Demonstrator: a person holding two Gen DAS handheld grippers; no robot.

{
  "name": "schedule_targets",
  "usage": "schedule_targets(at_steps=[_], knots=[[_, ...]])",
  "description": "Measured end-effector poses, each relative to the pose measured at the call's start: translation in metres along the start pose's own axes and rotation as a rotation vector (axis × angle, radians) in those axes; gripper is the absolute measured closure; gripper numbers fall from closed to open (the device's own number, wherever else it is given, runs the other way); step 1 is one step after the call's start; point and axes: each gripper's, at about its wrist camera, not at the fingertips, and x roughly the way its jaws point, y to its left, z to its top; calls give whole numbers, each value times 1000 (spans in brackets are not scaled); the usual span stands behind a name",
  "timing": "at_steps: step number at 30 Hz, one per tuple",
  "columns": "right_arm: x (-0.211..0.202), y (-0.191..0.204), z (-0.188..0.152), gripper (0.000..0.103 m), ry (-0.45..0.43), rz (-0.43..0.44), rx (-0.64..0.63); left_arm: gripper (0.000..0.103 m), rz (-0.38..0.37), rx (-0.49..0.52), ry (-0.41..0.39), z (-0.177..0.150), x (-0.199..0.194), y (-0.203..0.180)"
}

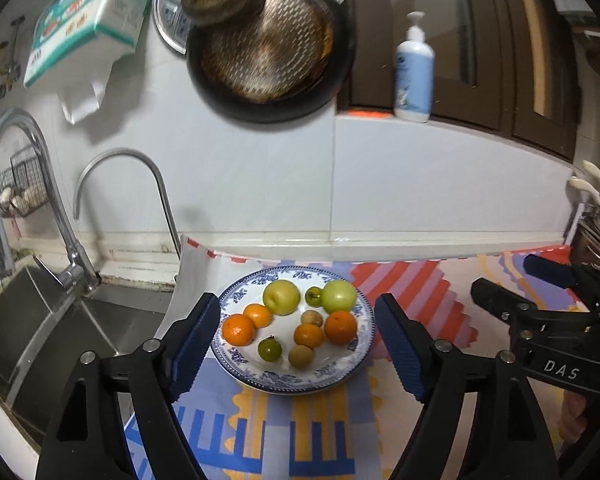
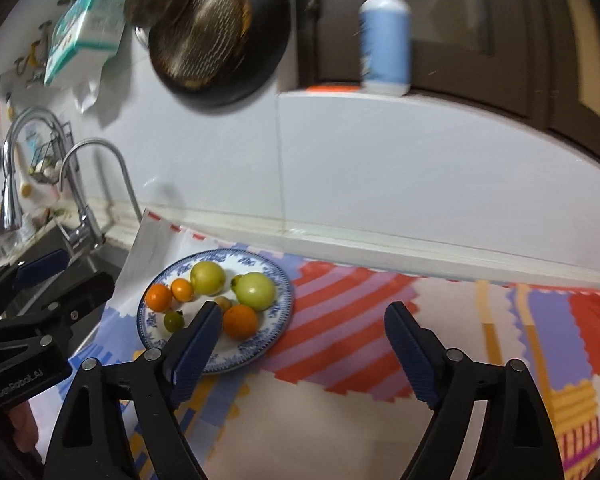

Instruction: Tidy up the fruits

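Left wrist view: left hand-held gripper (image 1: 298, 342) and right hand-held gripper (image 2: 302, 344) both spread, empty; fruit sits on blue-patterned white china plate (image 1: 356, 354).

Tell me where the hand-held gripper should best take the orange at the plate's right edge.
Probably grip the orange across its widest middle, coming from above and the plate's open right rim. It is round, with another orange close on its left and a green fruit just behind, so pads fit best front and back.
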Motion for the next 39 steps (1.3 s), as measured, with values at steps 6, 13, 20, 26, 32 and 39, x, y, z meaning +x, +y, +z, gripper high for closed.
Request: schedule_targets(at_steps=[6,13,20,26,32,39], knots=[[-43,-14,-12,14,-40,-50,52,17,-40,10,-36,-6,-35,-13],[-82,-16,-28,10,-60,-87,68,6,-58,2,-55,-14,-66,-22],[-109,-17,-45,10,-62,-95,77,1,-68,9,-68,-24,-93,-28],[-125,-18,-55,10,-70,-106,73,0,-70,16,-69,-31,-107,-34],[-139,-22,-62,10,-77,-108,75,0,-74,22,-65,-34,-115,-41],[-150,-28,-66,10,-84,-108,75,0,-90,19,-57,-37,-122,-50]])
